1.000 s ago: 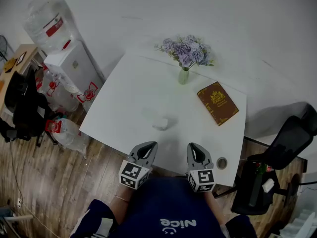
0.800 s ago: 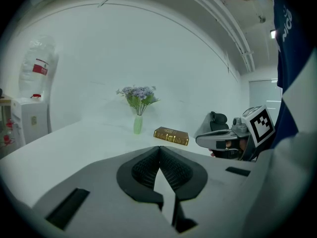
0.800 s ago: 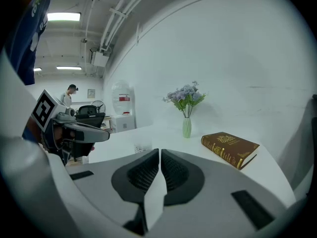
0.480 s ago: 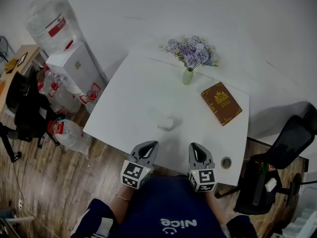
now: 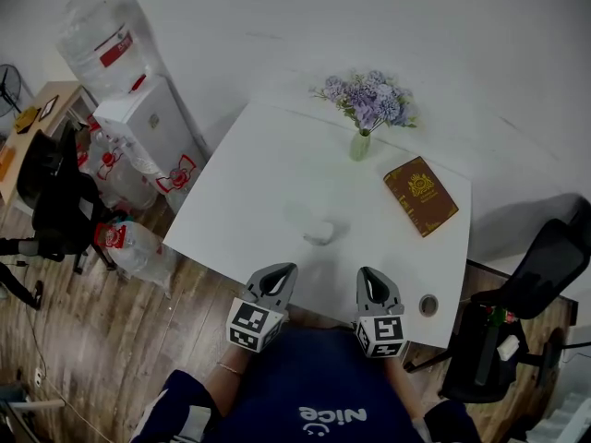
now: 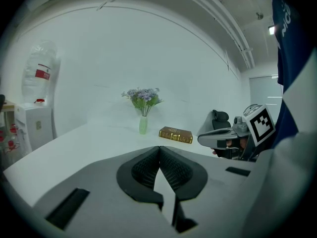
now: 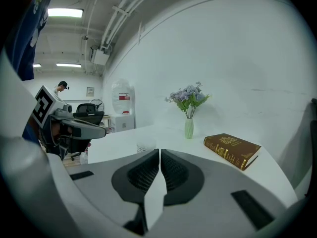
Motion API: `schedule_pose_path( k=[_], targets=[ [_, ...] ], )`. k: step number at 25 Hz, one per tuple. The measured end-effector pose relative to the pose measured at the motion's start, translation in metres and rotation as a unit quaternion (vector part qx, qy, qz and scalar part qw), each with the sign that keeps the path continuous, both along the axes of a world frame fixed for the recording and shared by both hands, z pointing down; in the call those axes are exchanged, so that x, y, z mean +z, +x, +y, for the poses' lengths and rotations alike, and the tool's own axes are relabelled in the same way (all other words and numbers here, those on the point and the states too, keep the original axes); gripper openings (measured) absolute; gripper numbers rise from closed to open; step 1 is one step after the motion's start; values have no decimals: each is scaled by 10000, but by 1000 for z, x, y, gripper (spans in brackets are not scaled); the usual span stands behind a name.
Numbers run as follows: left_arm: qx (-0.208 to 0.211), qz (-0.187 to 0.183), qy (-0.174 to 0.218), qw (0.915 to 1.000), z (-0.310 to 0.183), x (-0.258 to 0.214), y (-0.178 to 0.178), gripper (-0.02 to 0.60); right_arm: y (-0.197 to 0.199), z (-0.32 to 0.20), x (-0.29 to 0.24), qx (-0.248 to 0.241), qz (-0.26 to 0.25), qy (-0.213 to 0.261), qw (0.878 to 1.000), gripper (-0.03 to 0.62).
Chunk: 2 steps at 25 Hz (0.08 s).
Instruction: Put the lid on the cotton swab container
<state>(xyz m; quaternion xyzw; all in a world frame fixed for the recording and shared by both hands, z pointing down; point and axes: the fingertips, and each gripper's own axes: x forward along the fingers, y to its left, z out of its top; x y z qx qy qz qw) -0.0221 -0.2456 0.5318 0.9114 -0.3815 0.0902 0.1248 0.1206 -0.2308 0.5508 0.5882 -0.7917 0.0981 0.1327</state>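
Barely shifted, right hand-held gripper (image 5: 369, 275) hovers, jaws together.

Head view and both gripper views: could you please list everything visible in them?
table: one, white, centre
cotton swab container: one, clear, mid-table
small whitish item: one, beside the container, possibly its lid
vase of flowers: one, green, purple blooms, table's far side
book: one, brown, table's right
round object: one, small, table's near right corner
water dispenser: one, white, left of table
office chairs: two, black, left and right
left gripper: grey, shut, empty
right gripper: grey, shut, empty
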Motion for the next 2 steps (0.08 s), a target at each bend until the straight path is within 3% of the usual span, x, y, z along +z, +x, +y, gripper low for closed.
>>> schedule_pose_path(
  k=[2],
  targets=[
    [6, 45, -15, 10000, 1, -1, -2, 18, -4, 0, -1, -27, 8, 1, 10000, 52]
  ],
)
